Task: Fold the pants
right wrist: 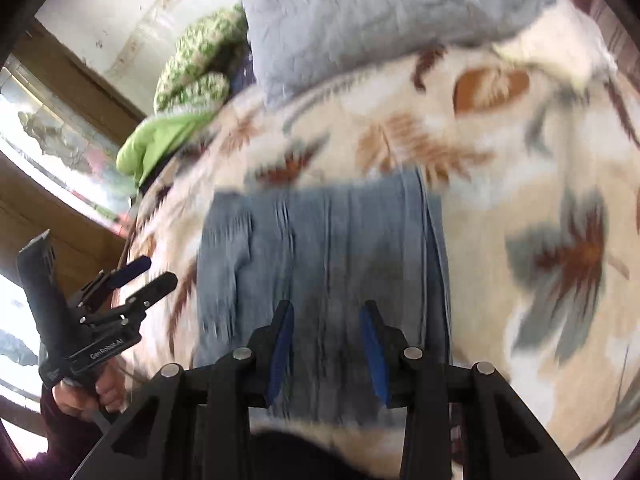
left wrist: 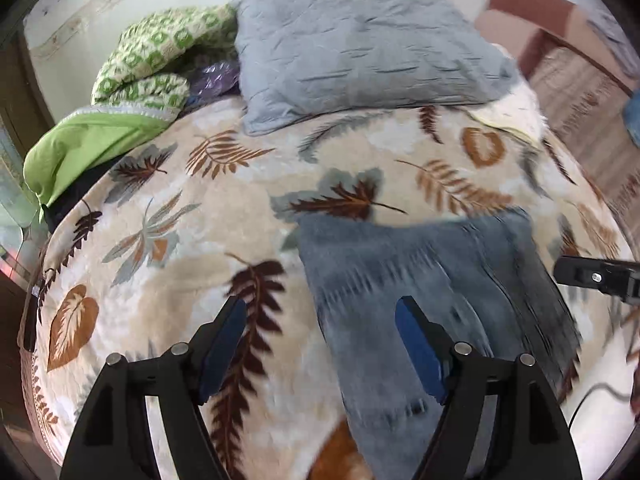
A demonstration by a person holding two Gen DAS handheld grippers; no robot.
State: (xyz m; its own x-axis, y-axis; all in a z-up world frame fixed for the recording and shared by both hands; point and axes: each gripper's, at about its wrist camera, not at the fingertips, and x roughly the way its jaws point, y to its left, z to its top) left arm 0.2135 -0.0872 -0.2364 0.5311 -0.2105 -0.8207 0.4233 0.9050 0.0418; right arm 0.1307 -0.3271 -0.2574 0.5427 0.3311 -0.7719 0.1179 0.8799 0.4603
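Note:
Blue denim pants (left wrist: 420, 280) lie folded in a flat stack on a leaf-patterned blanket (left wrist: 180, 240). My left gripper (left wrist: 320, 316) is open and empty, hovering above the pants' left edge; its left finger is over the blanket, its right finger over the denim. In the right wrist view the pants (right wrist: 320, 240) fill the middle. My right gripper (right wrist: 327, 320) is open and empty, above the near part of the pants. The left gripper (right wrist: 150, 270) shows there at the left, held in a hand. Both views are motion-blurred.
A grey pillow (left wrist: 360, 52) lies at the head of the bed. Green patterned bedding (left wrist: 152, 60) and a green cloth (left wrist: 80, 152) are bunched at the back left. A brown cardboard box (left wrist: 560, 28) stands at the right. A window (right wrist: 48, 140) is at the left.

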